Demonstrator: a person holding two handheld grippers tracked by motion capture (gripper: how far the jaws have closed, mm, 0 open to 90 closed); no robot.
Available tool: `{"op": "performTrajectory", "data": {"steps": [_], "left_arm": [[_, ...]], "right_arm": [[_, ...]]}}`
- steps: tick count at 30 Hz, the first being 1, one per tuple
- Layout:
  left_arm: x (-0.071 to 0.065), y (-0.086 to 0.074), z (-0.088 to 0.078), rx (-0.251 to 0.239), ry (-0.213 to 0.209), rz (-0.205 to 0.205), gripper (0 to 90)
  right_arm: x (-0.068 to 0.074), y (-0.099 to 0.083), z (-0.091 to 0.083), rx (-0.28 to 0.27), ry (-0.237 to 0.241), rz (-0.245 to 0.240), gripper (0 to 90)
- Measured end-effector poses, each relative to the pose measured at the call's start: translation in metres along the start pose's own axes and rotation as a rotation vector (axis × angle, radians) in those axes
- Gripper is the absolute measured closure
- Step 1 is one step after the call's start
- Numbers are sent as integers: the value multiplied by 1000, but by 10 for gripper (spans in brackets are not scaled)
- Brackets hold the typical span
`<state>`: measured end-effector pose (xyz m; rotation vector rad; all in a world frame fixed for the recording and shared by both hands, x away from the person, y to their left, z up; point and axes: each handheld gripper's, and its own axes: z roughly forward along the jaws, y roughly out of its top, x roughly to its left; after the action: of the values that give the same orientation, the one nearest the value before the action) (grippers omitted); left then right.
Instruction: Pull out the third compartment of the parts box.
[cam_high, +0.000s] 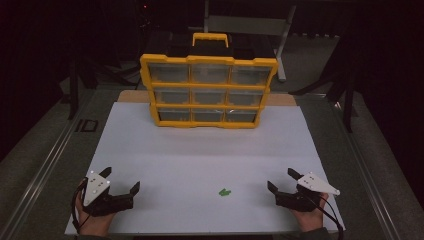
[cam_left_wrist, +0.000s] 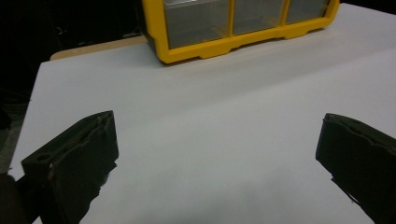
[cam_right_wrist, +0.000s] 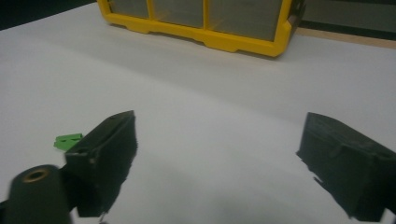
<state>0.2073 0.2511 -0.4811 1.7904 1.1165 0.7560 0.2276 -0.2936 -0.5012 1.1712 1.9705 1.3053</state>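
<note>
The left tongs (cam_high: 121, 181) rested at the near left corner of the white-topped desk (cam_high: 200, 150), jaws spread wide, gripping nothing; the right tongs (cam_high: 281, 180) sat at the near right corner, equally wide and empty; the small green plastic piece (cam_high: 224, 192) lay near the front edge, closer to the right tongs; the yellow-framed organiser with clear drawers (cam_high: 207, 90) stood at the far edge; no writing could be read.
</note>
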Motion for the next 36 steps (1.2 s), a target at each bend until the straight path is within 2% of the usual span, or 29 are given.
{"op": "performTrajectory", "data": {"steps": [10,15,18,22,25,28,36], "left_arm": [[0,-1,2,7,9,5,0],[0,-1,3,6,5,6,0],[0,-1,4,6,5,10,0],[-2,-1,4,4,12,18,0],[-2,-1,4,2,12,18,0],[-2,-1,4,2,8,16,0],[-3,-2,7,15,-7,20,0]], "right_arm": [[0,1,0,-15,3,0,88],[2,4,2,-18,-2,-29,89],[2,4,2,-15,-4,-31,89],[6,18,7,-25,20,-47,100],[6,20,9,-23,27,-50,101],[10,32,18,-4,46,-82,129],[18,58,37,-12,76,-122,138]]}}
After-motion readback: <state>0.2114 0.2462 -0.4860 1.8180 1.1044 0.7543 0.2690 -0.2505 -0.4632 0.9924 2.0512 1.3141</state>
